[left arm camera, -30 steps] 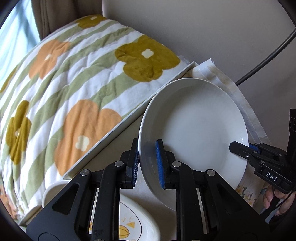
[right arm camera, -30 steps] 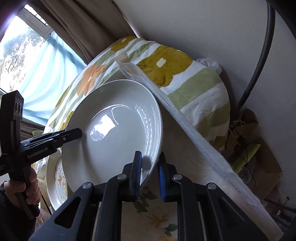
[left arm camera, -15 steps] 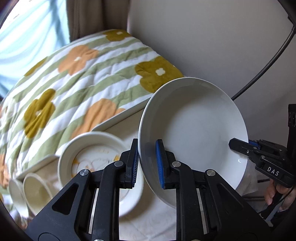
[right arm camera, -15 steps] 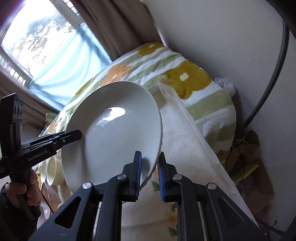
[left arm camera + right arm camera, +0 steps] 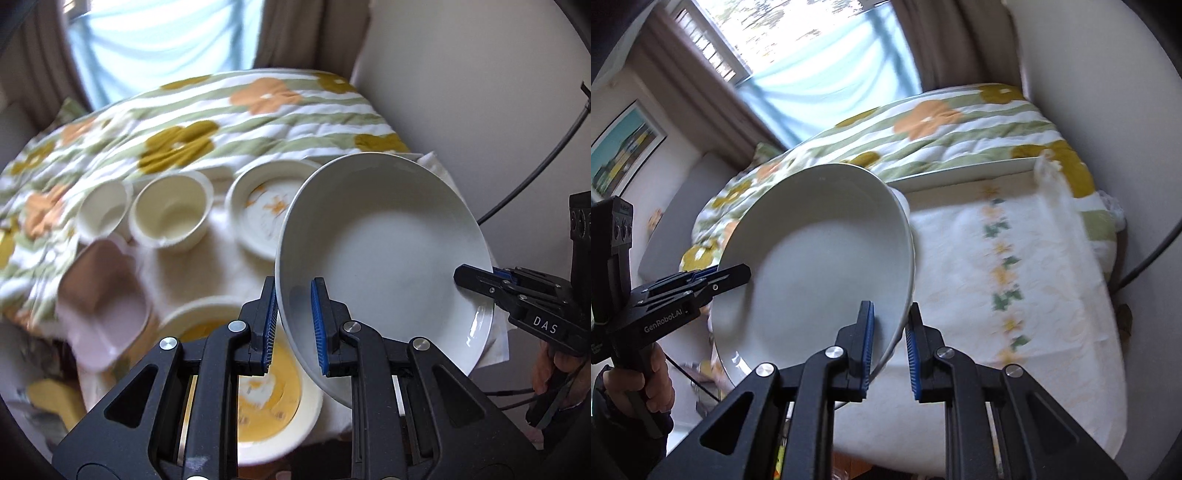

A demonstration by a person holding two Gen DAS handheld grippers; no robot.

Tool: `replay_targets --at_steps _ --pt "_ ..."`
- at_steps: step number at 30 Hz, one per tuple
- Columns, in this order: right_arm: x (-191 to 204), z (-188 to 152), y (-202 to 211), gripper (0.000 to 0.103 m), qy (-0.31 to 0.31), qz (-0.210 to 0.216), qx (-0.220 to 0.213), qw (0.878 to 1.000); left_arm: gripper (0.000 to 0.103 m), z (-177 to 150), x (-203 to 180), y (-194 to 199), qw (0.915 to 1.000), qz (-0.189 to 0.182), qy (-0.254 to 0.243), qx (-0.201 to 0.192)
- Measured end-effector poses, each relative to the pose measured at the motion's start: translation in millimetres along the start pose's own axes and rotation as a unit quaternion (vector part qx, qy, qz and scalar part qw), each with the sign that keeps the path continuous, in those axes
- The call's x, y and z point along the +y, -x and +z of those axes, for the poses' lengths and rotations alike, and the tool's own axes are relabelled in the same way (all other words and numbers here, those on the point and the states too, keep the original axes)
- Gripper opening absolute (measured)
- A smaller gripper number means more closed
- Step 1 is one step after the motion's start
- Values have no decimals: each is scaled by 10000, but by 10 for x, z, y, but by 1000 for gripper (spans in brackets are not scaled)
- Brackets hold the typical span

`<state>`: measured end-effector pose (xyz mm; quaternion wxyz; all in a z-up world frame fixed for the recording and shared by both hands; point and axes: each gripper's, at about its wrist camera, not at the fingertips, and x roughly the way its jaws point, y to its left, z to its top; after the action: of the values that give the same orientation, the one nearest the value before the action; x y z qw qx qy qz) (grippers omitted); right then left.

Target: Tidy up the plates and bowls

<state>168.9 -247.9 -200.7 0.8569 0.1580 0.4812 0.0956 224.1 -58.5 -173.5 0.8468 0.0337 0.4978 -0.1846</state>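
A large white plate [image 5: 384,254] is held tilted in the air above the table. My left gripper [image 5: 293,325] is shut on its near rim. My right gripper [image 5: 476,278] grips the opposite rim. In the right wrist view the plate [image 5: 820,266] fills the middle, my right gripper [image 5: 888,347] is shut on its rim and my left gripper [image 5: 738,273] clamps the far side. Below on the table are a patterned plate [image 5: 266,206], two cream bowls [image 5: 171,216] [image 5: 105,210], a pink square dish [image 5: 105,299] and a yellow-centred plate [image 5: 266,398].
The table carries a cream floral tablecloth [image 5: 1015,280]. A bed with a flowered quilt [image 5: 221,122] runs along its far side. A white wall [image 5: 461,74] and a black cable [image 5: 535,162] are on the right. A window with curtains [image 5: 820,66] is behind.
Both grippers have carried the plate up and away from the wall, and the view swung left. Bowls, the pink dish and the yellow plate have come into view below.
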Motion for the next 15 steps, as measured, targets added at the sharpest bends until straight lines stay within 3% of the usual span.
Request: replay_targets --at_steps 8,15 --pt "475 -365 -372 15 451 359 540 9969 15 -800 632 197 9970 309 652 296" --pt "735 -612 -745 15 589 316 821 9944 15 -1119 1053 -55 9930 168 1022 567"
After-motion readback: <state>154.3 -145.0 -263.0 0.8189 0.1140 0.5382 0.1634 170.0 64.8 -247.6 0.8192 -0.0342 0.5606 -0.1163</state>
